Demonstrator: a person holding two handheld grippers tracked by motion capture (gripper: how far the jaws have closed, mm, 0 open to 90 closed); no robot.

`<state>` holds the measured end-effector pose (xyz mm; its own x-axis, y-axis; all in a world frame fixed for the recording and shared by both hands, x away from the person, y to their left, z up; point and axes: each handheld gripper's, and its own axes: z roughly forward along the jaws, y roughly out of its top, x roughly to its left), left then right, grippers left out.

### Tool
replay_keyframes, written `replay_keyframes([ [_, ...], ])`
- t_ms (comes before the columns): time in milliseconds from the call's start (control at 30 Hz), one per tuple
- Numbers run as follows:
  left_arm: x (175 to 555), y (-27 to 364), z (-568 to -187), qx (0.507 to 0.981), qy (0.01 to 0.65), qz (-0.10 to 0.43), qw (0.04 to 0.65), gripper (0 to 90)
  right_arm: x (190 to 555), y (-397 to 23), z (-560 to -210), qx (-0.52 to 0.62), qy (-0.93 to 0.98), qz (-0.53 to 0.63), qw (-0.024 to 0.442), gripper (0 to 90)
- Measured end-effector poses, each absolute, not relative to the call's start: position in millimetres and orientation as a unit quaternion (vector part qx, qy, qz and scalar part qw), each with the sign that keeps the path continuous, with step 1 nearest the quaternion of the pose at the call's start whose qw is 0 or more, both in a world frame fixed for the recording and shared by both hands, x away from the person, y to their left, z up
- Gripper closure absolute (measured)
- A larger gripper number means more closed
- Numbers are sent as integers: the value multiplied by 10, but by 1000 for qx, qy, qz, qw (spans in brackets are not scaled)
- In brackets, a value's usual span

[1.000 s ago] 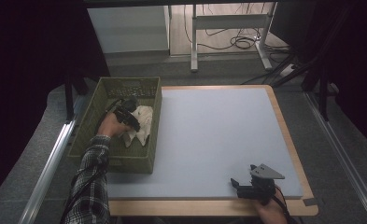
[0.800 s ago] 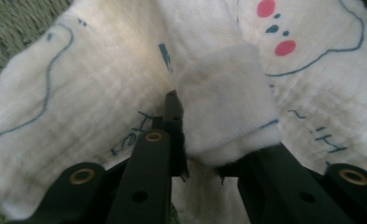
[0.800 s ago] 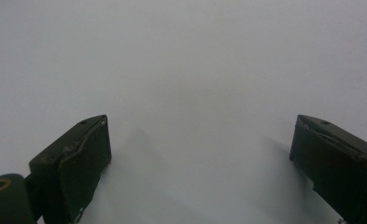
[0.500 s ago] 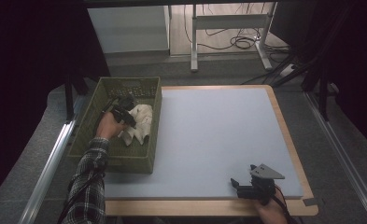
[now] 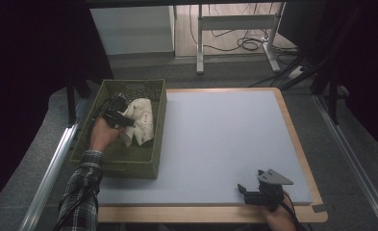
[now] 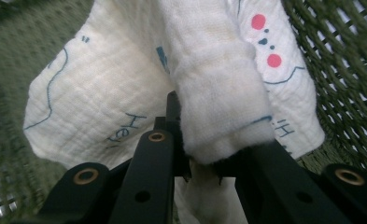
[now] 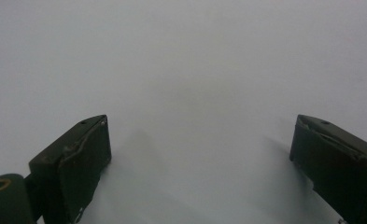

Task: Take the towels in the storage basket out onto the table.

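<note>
Inside the green mesh basket (image 5: pixel 155 122), the left gripper (image 6: pixel 204 144) has just closed its jaws on a bunched fold of printed white muslin cloth (image 6: pixel 125 102), which could slip free or snag the mesh (the right gripper (image 7: pixel 200 154) rests open on the blue mat (image 5: pixel 225 139)).

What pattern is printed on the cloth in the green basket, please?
The cloth is white with blue line drawings, lettering and red dots, clearest in the left gripper view.
</note>
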<state>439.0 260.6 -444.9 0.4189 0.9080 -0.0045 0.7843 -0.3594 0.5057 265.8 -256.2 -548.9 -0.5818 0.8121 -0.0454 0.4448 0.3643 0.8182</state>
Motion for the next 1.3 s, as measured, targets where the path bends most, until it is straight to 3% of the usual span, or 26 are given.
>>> replay_keyframes([
  [800,3860,2839,-4003,754,508,215,357,797,2657,-2561,-5489,396,794,401,229,55],
  [1300,3652,2698,-3780,741,475,242,408,796,2658,-2560,-5489,396,793,401,229,55],
])
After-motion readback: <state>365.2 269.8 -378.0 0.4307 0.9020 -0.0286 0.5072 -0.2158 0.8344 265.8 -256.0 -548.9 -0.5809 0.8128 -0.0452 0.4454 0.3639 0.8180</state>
